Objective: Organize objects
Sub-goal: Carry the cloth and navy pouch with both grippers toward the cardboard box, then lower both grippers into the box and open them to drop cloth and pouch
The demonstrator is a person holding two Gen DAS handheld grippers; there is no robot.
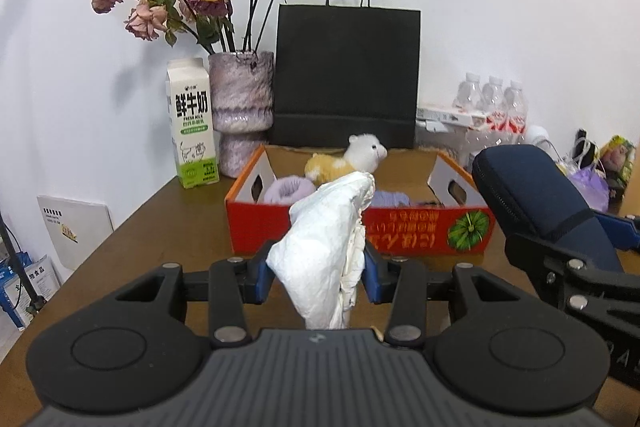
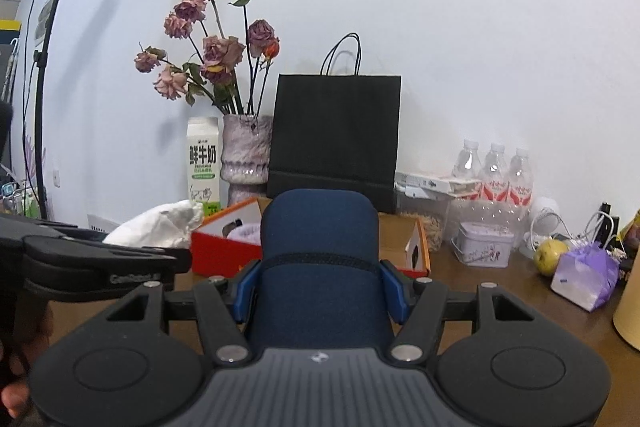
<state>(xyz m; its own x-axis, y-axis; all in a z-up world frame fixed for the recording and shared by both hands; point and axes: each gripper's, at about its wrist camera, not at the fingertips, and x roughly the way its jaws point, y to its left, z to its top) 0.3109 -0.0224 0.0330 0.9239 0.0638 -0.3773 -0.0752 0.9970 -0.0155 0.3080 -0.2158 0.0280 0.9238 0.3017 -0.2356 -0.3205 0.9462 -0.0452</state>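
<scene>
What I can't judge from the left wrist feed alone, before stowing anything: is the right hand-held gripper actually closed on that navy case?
Observer: Yes. In the right wrist view, both blue pads of the right hand-held gripper press against the sides of the navy case.
Operator: Is anything hidden behind the case from my side?
Observer: A lavender tin stands in front of the water bottles.
Operator: And farther right?
Observer: A yellow-green apple lies beside the purple bag.
</scene>
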